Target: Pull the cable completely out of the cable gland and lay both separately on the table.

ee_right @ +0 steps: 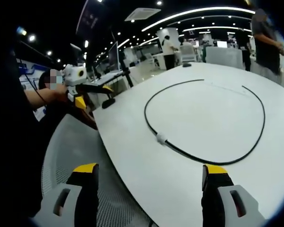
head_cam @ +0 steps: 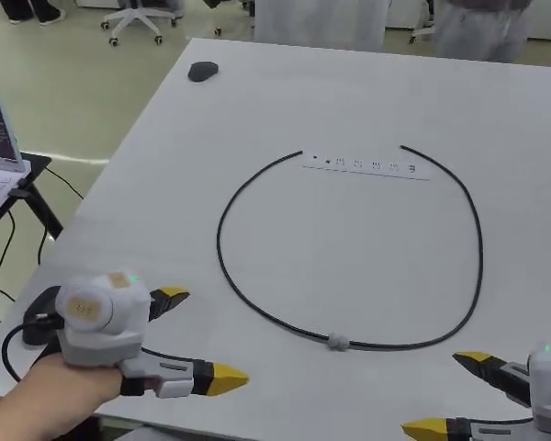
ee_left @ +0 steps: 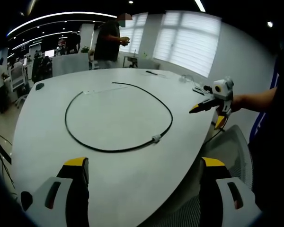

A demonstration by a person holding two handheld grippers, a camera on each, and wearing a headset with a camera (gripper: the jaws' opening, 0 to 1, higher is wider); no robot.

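As white table point(head_cam: 349, 248) stretches ahead, black cable point(head_cam: 219, 241) lies on it as wide open loop, both ends near white power strip point(head_cam: 367, 165) at far side. Left gripper point(head_cam: 197, 335) and right gripper point(head_cam: 450, 393) hover at near edge, jaws of each wide apart, holding nothing. Grey cable gland point(head_cam: 337, 342) sits threaded on near arc of loop, between grippers, apart from both.

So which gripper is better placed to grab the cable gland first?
Right, narrowly. The right gripper is open, points at the cable gland and looks a little nearer than the open left gripper; either could reach.
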